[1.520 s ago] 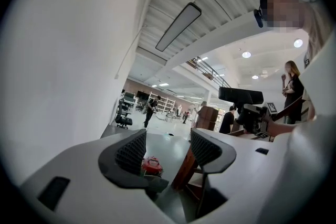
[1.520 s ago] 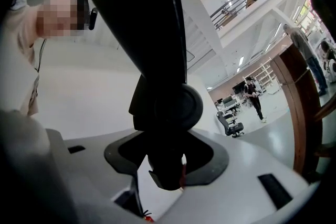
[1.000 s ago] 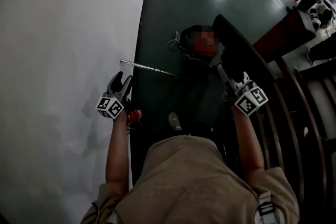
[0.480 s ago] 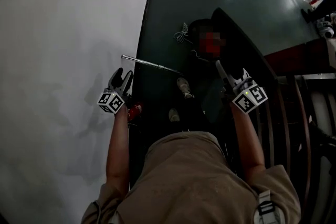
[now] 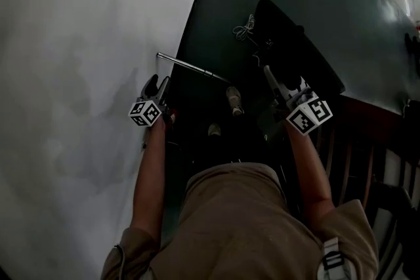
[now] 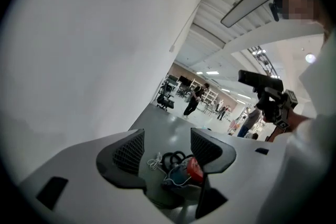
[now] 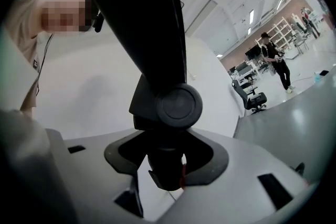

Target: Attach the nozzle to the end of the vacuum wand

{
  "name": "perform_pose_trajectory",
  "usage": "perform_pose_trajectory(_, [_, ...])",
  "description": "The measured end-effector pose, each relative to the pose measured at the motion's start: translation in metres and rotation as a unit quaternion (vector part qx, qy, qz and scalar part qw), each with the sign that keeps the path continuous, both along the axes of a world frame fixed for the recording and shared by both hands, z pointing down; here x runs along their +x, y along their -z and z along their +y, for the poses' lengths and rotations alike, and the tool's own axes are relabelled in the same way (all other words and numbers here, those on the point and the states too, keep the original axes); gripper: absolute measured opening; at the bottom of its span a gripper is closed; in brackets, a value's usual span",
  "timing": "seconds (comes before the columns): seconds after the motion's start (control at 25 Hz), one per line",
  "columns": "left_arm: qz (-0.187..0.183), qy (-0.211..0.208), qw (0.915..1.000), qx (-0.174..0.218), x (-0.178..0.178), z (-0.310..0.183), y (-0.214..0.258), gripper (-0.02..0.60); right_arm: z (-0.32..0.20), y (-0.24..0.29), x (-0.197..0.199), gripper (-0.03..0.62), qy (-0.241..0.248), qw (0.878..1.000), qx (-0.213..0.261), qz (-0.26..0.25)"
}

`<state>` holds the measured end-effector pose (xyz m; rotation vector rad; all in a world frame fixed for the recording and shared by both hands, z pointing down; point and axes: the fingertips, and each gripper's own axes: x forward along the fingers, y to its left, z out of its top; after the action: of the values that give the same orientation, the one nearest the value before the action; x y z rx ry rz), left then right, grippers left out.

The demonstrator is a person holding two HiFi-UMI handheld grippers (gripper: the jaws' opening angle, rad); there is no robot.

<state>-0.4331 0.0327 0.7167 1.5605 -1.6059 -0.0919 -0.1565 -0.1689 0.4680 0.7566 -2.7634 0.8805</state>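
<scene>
My right gripper (image 5: pixel 278 83) is shut on the neck of the wide black nozzle (image 5: pixel 289 42), which stretches up and away from it over the dark floor. In the right gripper view the nozzle (image 7: pixel 152 34) towers above the jaws, its round joint just over my right gripper (image 7: pixel 165 157). The thin metal wand (image 5: pixel 190 67) lies slanting on the floor between both hands. My left gripper (image 5: pixel 156 83) hangs open and empty near the wand's left end. Past my left gripper (image 6: pixel 167 149) lies the red and blue vacuum body (image 6: pixel 185 171) with black hose loops.
The dark green floor (image 5: pixel 341 3) meets a pale white surface (image 5: pixel 79 75) on the left. A white cord (image 5: pixel 244 28) lies beside the nozzle. The person's shoes (image 5: pixel 234 100) stand between the hands. Brown slats (image 5: pixel 367 160) stand at the right. People and office chairs are far off.
Both hands have sunk toward the floor, the right one carrying the nozzle. A foot has stepped forward next to the wand. The red vacuum part by the left hand is now hidden.
</scene>
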Motion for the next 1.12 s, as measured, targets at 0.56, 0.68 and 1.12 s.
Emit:
perform_pose_trajectory(0.56, [0.016, 0.108, 0.9897, -0.092, 0.036, 0.051, -0.095, 0.276, 0.009, -0.044, 0.021, 0.192, 0.035, 0.996, -0.049, -0.065])
perform_pose_trajectory(0.68, [0.018, 0.115, 0.9873, -0.107, 0.029, 0.05, -0.108, 0.276, 0.01, -0.033, 0.015, 0.192, 0.034, 0.997, -0.03, -0.069])
perform_pose_trajectory(1.12, [0.082, 0.194, 0.9718, -0.106, 0.039, -0.008, -0.153, 0.279, 0.005, -0.041, 0.022, 0.192, -0.005, 0.997, -0.02, -0.079])
